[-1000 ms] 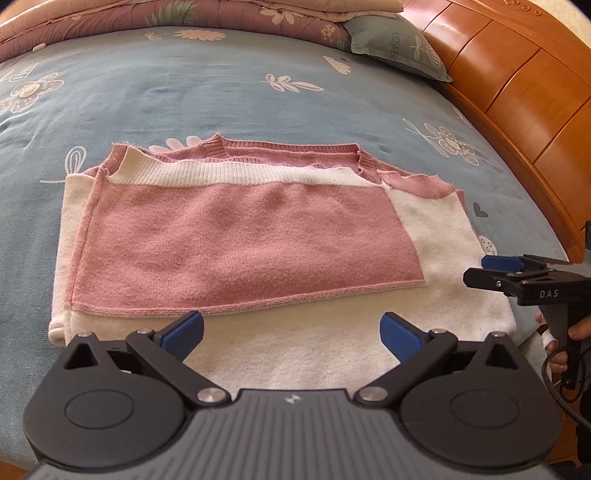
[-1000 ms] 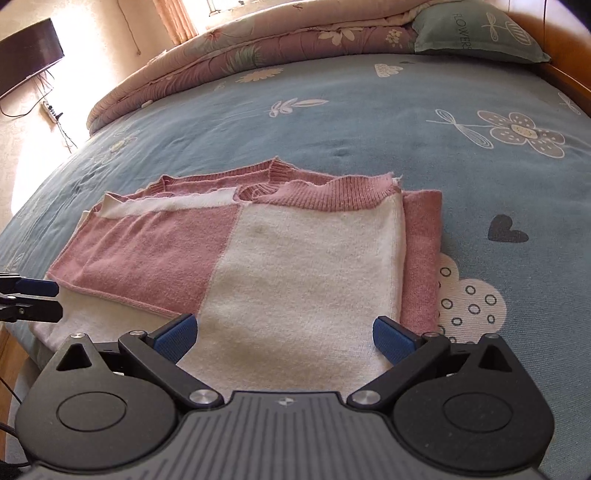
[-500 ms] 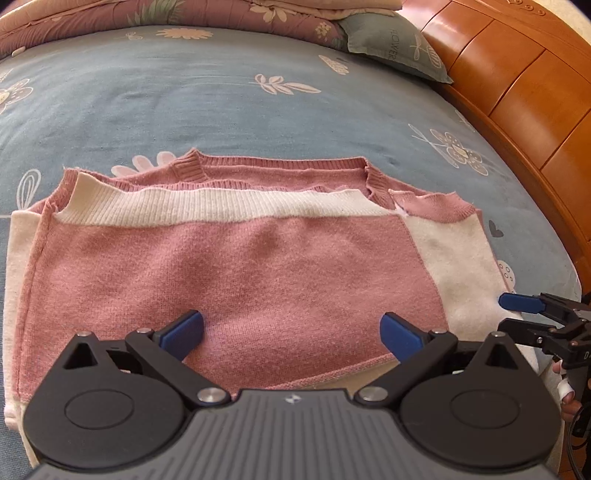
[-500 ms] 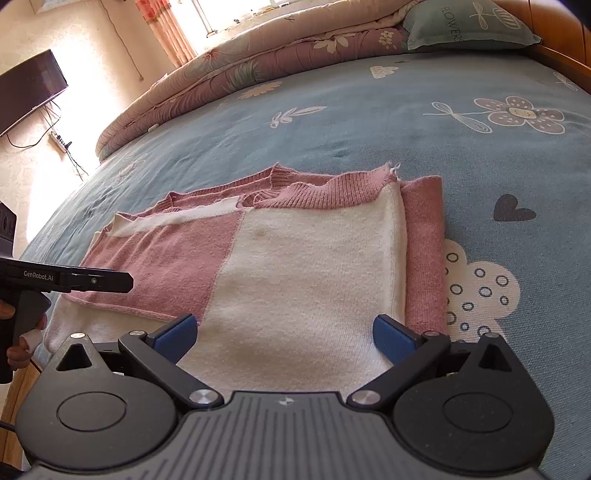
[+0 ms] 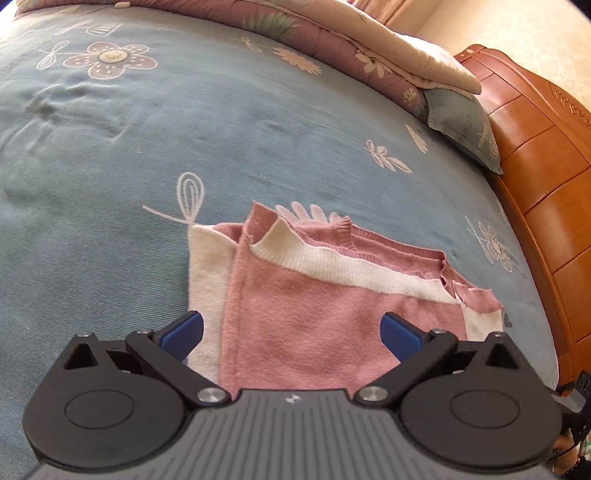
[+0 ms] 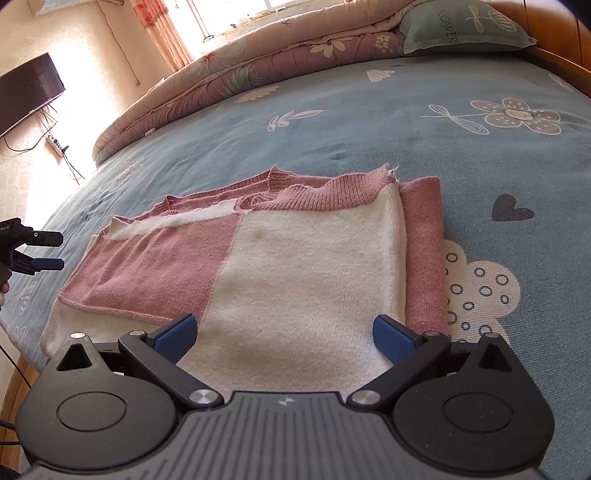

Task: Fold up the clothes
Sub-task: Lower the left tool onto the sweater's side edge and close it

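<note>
Pillow (image 6: 461, 27) at head of bed: printed word "FLOWERS" down its cover, clear in right wrist view. Same pillow (image 5: 467, 127) in left wrist view: lettering there, too small and tilted to read. Left gripper (image 6: 44, 251), at the left edge of right wrist view: white lettering ending "...oot.AI", start cut off. Small logo mark on each gripper body, no letters.

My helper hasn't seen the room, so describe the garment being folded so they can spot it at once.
On the blue flower-print bedspread, near the edge of the bed closest to the cameras, lies a folded knit sweater. It is the only garment there, made of pink and cream blocks with a ribbed pink collar, unlike the floral quilt and grey-green pillow at the far side.
</note>
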Motion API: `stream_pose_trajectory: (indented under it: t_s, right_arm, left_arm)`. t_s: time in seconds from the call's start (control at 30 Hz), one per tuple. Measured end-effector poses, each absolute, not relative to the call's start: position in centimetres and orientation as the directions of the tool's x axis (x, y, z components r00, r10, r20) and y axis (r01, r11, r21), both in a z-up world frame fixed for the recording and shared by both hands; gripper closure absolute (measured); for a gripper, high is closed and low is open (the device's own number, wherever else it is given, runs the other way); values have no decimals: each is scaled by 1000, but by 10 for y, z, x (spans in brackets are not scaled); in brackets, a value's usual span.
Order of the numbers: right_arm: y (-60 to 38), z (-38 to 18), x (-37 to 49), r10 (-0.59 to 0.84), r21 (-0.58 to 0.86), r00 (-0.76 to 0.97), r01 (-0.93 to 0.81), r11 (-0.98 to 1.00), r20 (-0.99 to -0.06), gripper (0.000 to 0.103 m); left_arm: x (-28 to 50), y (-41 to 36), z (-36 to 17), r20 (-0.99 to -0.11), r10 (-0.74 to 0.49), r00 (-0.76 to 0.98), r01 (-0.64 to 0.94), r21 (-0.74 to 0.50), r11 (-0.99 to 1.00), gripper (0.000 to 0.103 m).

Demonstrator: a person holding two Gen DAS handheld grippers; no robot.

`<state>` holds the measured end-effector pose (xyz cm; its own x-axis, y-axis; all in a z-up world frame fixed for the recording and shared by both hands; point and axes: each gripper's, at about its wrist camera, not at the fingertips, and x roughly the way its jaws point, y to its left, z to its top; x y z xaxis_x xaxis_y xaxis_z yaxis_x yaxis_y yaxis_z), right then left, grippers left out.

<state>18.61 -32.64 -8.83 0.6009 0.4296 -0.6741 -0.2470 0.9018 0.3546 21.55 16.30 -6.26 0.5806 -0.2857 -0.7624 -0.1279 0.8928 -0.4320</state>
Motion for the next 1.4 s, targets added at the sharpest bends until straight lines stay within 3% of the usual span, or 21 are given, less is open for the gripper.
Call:
stream_pose_trajectory:
  t_s: [0.3,0.53,0.77,0.9,1.1,1.3,1.4]
  right_arm:
    - [-304,-73,190,389,345,588,-192,919,-709,0]
    - [-264,-51,186,380,281,591,-257,925,-711,0]
    - [-237,-50,184,443,349,571,-273,896,-691,0]
    - [-219,-49,182,439,328,554,-293,898,-707,0]
    - [-207,-45,180,420,299,548,-299,906,-723,0]
    - [-196,-49,180,423,285,516,-327,901,-745,0]
    - [-194,-52,180,434,286,498,-346,893,-751,0]
  left_arm:
    - [220,184,-90,-767,-360,532,-120,-488,864,2]
    - [225,183,-105,-734,-431,525,-83,-548,832,2]
    - [227,199,-118,-636,-601,485,-83,-717,692,2]
    - [249,201,-123,-611,-645,459,-49,-742,669,2]
    - [289,216,-139,-494,-725,480,-21,-832,554,1]
    - [269,207,-139,-513,-760,399,-80,-845,528,2]
    - [247,203,-141,-505,-775,381,-37,-845,533,2]
